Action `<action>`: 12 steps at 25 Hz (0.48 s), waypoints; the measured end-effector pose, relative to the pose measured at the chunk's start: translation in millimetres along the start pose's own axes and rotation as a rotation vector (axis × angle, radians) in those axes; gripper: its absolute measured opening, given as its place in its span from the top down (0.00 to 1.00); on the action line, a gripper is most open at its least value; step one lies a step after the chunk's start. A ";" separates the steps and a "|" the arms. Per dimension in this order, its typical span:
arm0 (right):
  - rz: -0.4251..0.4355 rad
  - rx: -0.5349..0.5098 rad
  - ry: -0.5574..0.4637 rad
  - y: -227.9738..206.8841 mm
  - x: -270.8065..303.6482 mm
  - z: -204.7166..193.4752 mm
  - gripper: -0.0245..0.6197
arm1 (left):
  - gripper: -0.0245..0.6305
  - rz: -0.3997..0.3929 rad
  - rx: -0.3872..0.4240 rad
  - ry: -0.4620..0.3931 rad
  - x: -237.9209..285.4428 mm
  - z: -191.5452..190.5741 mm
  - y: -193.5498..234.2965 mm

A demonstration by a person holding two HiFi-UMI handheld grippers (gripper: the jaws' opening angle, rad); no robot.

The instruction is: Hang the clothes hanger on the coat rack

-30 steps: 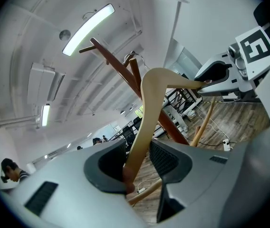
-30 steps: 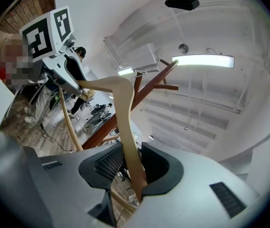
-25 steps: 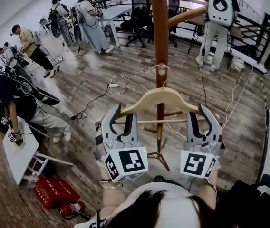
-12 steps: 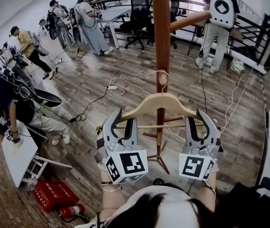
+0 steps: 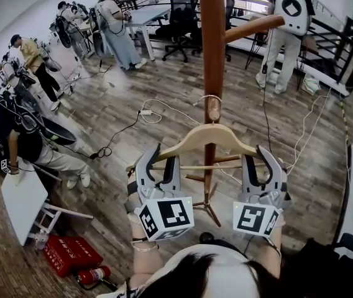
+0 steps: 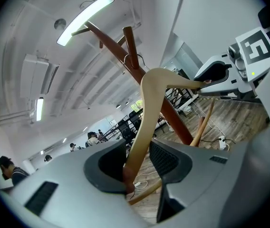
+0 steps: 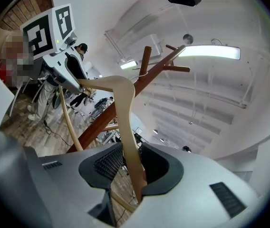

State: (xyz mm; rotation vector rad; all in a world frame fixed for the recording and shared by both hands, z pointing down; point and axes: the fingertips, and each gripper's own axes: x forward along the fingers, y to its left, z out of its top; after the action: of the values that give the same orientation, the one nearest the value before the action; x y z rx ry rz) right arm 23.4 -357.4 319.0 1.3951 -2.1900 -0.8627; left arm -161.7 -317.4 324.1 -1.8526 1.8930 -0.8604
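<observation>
1. The hanger [image 5: 207, 135] sits level at the middle of the head view, a pale wooden one with a bar beneath, right in front of the rack [image 5: 212, 42], whose brown pole runs up to 12 o'clock
2. The left gripper [image 5: 160, 161] is at 7 o'clock from the hanger's peak; its own view shows the jaws pinching the hanger's left arm near the tip, pads against the wood on both sides
3. The right gripper [image 5: 263, 159] is at 5 o'clock from the peak, its jaws likewise clamped on the right arm near its tip (both grips look alike, one at each end)
4. The hook [image 5: 209, 98] stands at 12 o'clock from the peak, looped about a knobbed peg [image 5: 212, 112] that juts from the pole toward the camera; whether the wire bears on the peg I cannot tell
5. A second peg [image 5: 254, 27] slants off the pole toward 2 o'clock
6. On the wooden floor [image 5: 120, 104] a white cable [image 5: 164, 109] curls at 10 o'clock from the hanger, and a red case [image 5: 71, 250] lies at 8 o'clock near the frame's edge
7. Several people [image 5: 111, 23] stand or crouch from 9 to 11 o'clock, well apart from the rack
</observation>
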 end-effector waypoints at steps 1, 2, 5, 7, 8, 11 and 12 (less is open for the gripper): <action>-0.001 0.000 0.002 0.3 0.5 0.4 0.75 | 0.73 -0.001 0.000 0.002 0.6 -1.0 0.0; -0.002 0.001 0.004 1.5 0.9 0.4 0.75 | 0.73 -0.001 -0.001 0.003 0.9 -2.5 0.0; 0.000 0.002 0.008 5.5 3.4 -0.3 0.75 | 0.73 -0.001 -0.001 0.007 2.4 -6.7 0.2; 0.002 0.003 0.010 7.1 6.1 -1.0 0.75 | 0.73 -0.001 -0.001 0.009 4.5 -8.5 0.7; 0.004 0.005 0.010 8.2 7.2 -1.2 0.75 | 0.73 0.000 -0.001 0.010 5.4 -9.6 1.0; 0.011 0.007 0.010 12.1 7.8 -1.2 0.75 | 0.73 0.002 -0.003 0.016 4.9 -13.2 1.4; 0.013 0.008 0.009 13.5 7.1 -1.7 0.75 | 0.73 0.004 -0.003 0.018 4.0 -14.1 1.0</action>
State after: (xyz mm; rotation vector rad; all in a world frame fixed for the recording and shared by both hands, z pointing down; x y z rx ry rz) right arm 12.6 -360.2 329.5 1.3839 -2.1961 -0.8417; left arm -171.7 -318.9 334.8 -1.8487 1.9087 -0.8757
